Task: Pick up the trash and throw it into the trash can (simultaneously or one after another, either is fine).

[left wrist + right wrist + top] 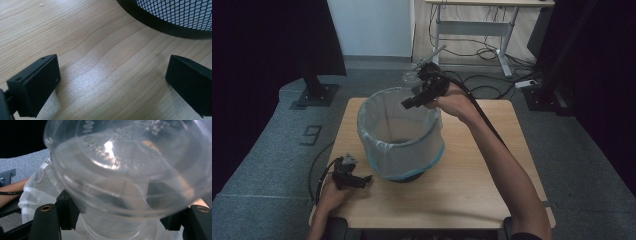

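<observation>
Right gripper [412, 102] has its jaws clenched on a clear plastic cup [125, 170], held over the rim of the bin [399, 135]; the cup looks tilted, though glare blurs it. Left gripper [362, 180] rests on the surface [472, 185], jaws wide apart, nothing between them.

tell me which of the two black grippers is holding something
The right gripper, raised over the bag-lined mesh bin, clamps a clear plastic cup; the left gripper rests open, empty.
</observation>
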`<state>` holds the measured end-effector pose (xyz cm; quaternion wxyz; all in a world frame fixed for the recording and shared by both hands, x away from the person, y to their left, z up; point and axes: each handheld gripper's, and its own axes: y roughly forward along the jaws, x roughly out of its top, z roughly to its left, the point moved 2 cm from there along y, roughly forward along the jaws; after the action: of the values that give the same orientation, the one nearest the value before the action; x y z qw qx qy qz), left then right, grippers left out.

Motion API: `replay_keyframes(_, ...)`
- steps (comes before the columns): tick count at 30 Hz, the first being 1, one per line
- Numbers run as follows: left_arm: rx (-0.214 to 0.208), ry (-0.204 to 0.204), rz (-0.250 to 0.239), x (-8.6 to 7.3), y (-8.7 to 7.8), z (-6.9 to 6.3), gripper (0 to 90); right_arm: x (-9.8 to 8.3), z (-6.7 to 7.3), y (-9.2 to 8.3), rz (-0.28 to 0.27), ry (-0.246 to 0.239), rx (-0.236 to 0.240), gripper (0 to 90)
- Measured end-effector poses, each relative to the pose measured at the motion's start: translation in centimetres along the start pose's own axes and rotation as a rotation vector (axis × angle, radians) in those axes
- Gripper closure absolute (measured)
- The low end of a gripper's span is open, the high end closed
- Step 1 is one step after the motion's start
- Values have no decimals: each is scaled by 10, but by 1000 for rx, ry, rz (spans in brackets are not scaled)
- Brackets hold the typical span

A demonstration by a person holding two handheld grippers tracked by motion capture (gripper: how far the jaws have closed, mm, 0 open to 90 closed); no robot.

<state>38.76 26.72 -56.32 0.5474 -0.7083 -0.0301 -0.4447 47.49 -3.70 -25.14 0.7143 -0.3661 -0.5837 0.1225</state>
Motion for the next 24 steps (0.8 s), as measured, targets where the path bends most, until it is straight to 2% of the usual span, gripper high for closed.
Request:
replay_keyframes(8, 0, 1, 0, 0, 0, 0, 0, 7, 6, 29, 29, -21, 18, 297)
replay_keyframes(20, -1, 1, 0, 0, 0, 0, 0, 6, 10, 64, 90, -43, 27, 293)
replay_keyframes(22, -1, 1, 0, 0, 0, 0, 0, 6, 11, 68, 102, -43, 23, 264)
replay_keyframes(24, -1, 1, 0, 0, 0, 0, 0, 5, 10, 73, 112, -30, 0, 119)
